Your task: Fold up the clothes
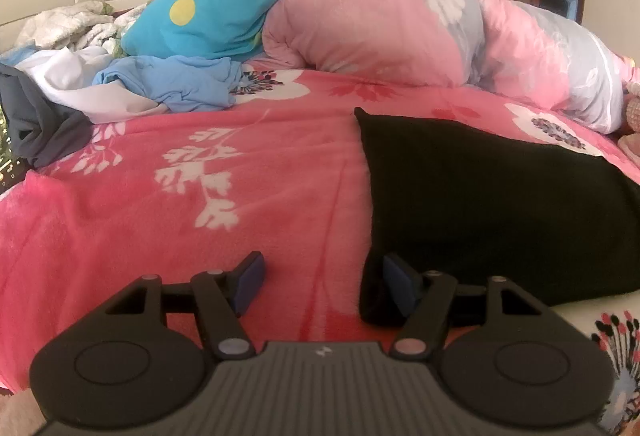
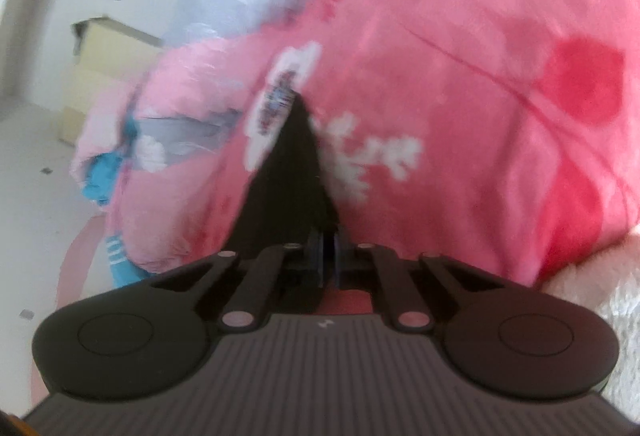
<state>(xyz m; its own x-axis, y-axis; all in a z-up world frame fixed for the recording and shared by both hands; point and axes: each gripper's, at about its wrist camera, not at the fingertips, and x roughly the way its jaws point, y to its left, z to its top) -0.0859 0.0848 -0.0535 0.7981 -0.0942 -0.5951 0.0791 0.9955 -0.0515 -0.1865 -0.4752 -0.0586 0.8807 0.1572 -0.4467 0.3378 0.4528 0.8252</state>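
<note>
Bed under a pink fleece blanket with white leaf prints, filling both views. Along its far edge, a rolled quilt in pink, grey and turquoise, heaped high. At the far left corner, a loose pile of unfolded clothes: pale blue, white and dark grey pieces, crumpled together and well apart from the work in hand.

On the near right part of the bed, a black garment, lying mostly flat with one far corner pointed and its near left corner bunched up.

Left gripper hovering low at that bunched near corner, jaws standing wide apart; right pad touching or just beside the black cloth, left pad over bare blanket, nothing pinched.

Right gripper, in a blurred view, jaws pressed nearly together on the black garment, a taut wedge of cloth running away from the pads toward a point.

Judged from this: one garment partly handled, one corner gripped and the other not yet taken, no finished fold or neat stack visible. Remaining, by the look of it: completing this fold, then the whole pile at the far left corner.
</note>
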